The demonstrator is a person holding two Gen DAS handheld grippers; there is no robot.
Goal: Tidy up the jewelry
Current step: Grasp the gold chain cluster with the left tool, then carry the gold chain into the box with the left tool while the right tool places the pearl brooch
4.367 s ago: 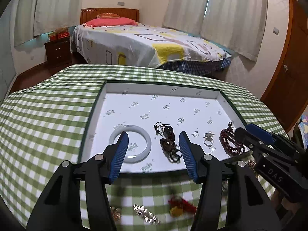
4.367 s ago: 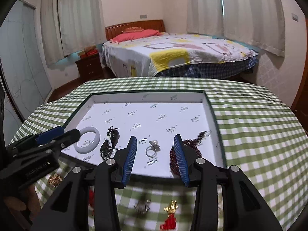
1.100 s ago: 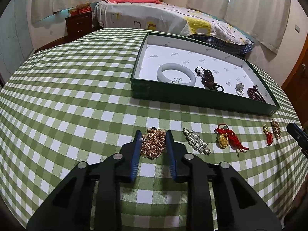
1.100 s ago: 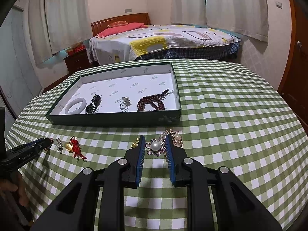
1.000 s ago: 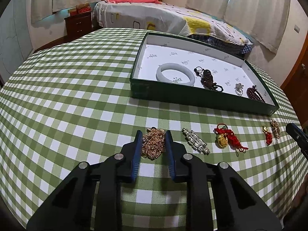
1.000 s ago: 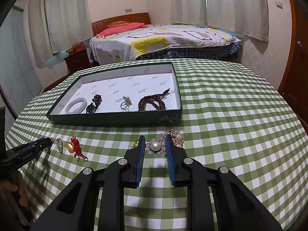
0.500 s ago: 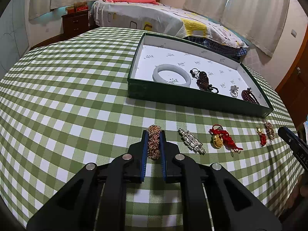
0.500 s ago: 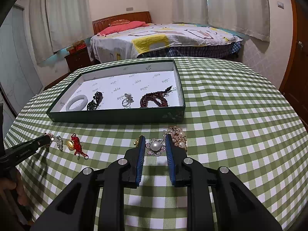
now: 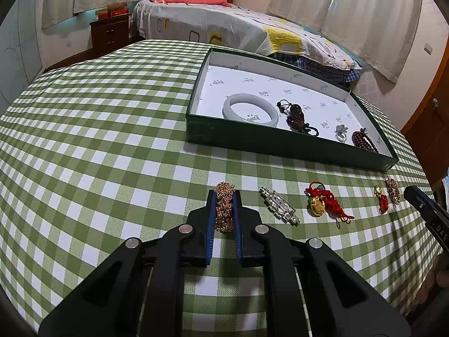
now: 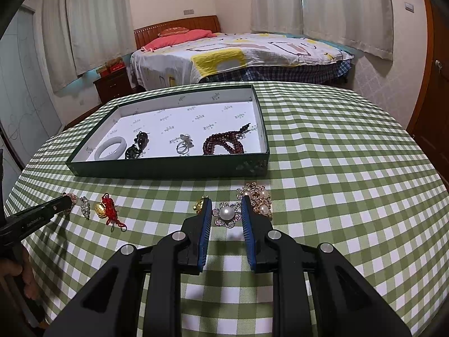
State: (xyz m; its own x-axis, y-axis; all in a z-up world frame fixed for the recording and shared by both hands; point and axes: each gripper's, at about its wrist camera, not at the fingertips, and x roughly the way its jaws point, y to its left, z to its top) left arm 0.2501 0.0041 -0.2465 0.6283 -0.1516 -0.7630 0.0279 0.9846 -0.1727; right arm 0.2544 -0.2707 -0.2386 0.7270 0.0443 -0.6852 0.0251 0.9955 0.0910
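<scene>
1. Left wrist view: left gripper is clamped on the gold chain bracelet, both blue pads pressing its sides. The bracelet is bunched between them, its far end poking out past the fingertips over the green checked tablecloth.
2. Just right of the left gripper, on the cloth: silver link piece, then the red-cord gold charm, then a small red-and-gold charm with a gold brooch touching or just beside it. The right gripper's black body enters at the far right edge.
3. Ahead and right of the left gripper: green tray with white lining. Inside, left to right: white bangle, dark corded pendant, silver ring, dark red bead strand.
4. Right wrist view: right gripper has its jaws partly closed around the pearl flower brooch, which lies on the cloth. A narrow gap shows on each side, so the pads do not press it.
5. Just right of the right fingertip: pearl-and-gold cluster. Just left of the left fingertip: a small gold piece, partly hidden.
6. Ahead of the right gripper: the same tray, near wall facing it.
7. Beyond the table: bed, nightstand, curtains.
</scene>
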